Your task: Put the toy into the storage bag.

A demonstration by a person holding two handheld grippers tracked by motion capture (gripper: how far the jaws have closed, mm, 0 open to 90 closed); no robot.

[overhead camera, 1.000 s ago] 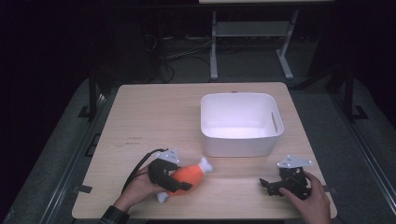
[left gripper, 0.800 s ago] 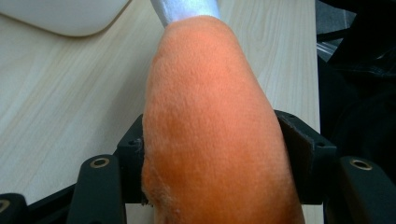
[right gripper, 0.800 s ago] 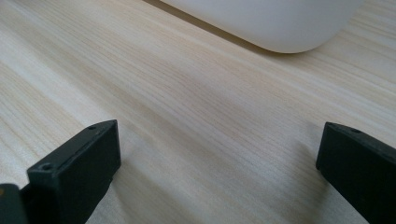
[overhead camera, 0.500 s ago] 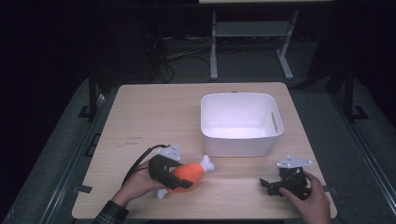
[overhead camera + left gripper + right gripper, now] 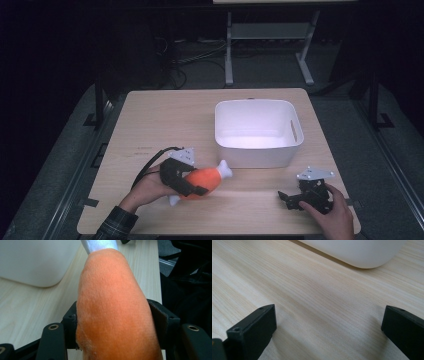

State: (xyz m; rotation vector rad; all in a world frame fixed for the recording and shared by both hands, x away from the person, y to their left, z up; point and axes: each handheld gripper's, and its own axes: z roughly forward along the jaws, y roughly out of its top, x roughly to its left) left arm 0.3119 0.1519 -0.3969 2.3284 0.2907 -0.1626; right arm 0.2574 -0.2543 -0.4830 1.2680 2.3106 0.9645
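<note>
A: What has the left gripper (image 5: 192, 184) got?
B: Its jaws are clamped on the fat orange middle of a plush toy (image 5: 204, 179), shaped like a drumstick with a white end. The toy is near the front left of the worktop (image 5: 165, 117), its white end pointing at the white tub (image 5: 258, 131), near it but apart

A: Is the toy resting on the wood?
B: Hard to say from above; the hand (image 5: 145, 187) and gripper cover its lower side. In the left gripper view the orange body (image 5: 112, 307) hides most of both jaws, and the white tip is cut off at the top edge

A: And the right gripper (image 5: 290, 199)?
B: Wide open with nothing between the jaws, low over bare wood at the front right. In its own view the tub (image 5: 359, 251) shows just a rounded lower corner, and the jaw tips run off the frame
</note>
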